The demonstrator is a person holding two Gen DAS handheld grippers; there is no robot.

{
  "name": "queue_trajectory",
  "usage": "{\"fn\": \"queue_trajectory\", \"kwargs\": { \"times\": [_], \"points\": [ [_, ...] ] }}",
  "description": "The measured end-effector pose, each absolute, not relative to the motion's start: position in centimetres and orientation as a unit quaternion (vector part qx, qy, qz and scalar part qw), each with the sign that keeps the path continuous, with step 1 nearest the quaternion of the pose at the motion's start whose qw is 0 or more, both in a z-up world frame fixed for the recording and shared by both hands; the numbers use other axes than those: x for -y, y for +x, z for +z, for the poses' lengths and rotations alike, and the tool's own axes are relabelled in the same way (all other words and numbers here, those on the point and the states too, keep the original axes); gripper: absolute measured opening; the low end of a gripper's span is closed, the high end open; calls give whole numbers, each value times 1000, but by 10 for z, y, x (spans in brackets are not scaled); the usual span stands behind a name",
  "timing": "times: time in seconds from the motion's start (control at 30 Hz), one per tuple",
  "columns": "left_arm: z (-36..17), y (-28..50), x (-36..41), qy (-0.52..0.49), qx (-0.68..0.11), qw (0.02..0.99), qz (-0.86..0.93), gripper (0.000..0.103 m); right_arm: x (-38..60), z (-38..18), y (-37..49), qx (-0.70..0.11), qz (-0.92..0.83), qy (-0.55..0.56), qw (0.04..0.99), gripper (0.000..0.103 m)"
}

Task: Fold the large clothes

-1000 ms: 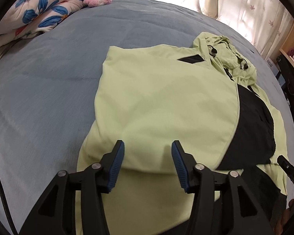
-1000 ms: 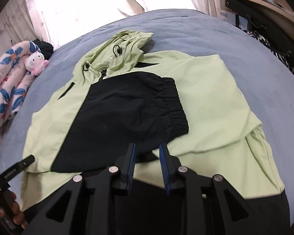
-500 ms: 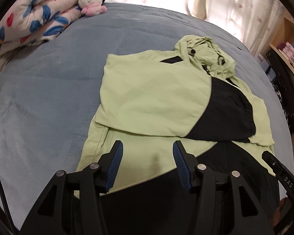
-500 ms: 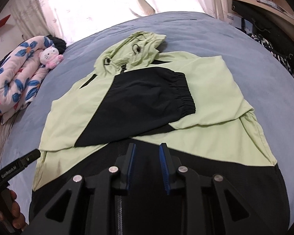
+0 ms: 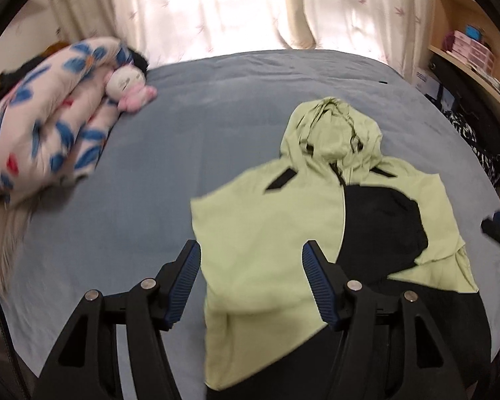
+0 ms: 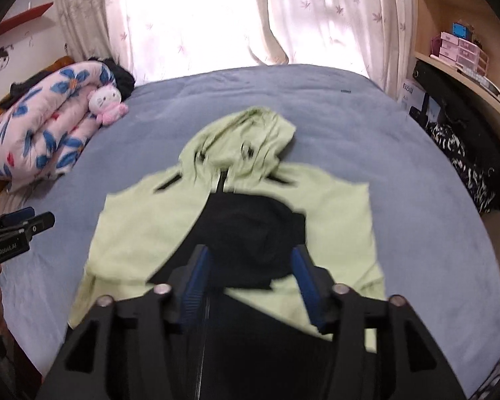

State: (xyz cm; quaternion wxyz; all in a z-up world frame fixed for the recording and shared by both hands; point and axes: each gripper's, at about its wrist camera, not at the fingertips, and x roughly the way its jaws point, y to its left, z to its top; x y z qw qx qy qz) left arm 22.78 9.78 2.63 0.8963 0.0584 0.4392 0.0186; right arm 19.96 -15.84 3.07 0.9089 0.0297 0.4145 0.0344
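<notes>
A light green and black hooded jacket (image 5: 270,233) (image 6: 150,233) lies flat on the blue-grey bed (image 5: 143,193) (image 6: 416,173), sleeves folded in over its chest, hood toward the curtains. My left gripper (image 5: 251,281) hangs well above the jacket's left side, its jaws opening and nothing between them. My right gripper (image 6: 250,276) hovers above the black middle panel, its jaws also opening and holding nothing. The right gripper's tip (image 5: 498,230) shows at the right edge of the left wrist view, and the left gripper (image 6: 16,230) at the left edge of the right wrist view.
A rolled floral quilt (image 5: 40,140) (image 6: 40,140) and a pink plush toy (image 5: 130,86) (image 6: 106,103) lie at the bed's far left. Curtains (image 6: 283,16) hang behind the bed. A wooden shelf with boxes (image 6: 460,50) and dark patterned clothes (image 6: 466,160) stand on the right.
Both grippers have risen away from the jacket, which now looks smaller and lies released on the bed. The jaws of both stand wider, the right clearly so.
</notes>
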Motion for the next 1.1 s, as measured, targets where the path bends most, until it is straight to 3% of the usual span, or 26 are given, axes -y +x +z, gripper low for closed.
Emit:
{"fn": "queue_trajectory", "kwargs": {
  "times": [0.2, 0.4, 0.8, 1.1],
  "points": [
    [68, 318, -85, 79, -445, 892, -28, 62, 196, 74, 290, -421, 14, 25, 907, 53],
    [61, 438, -64, 72, -464, 882, -37, 62, 223, 70, 401, -441, -19, 11, 897, 53],
    [-73, 636, -36, 43, -515, 856, -20, 62, 243, -62, 575, -515, -5, 80, 853, 53],
    [-160, 694, -22, 30, -559, 828, -35, 62, 232, -132, 634, -540, 34, 89, 836, 53]
  ]
}}
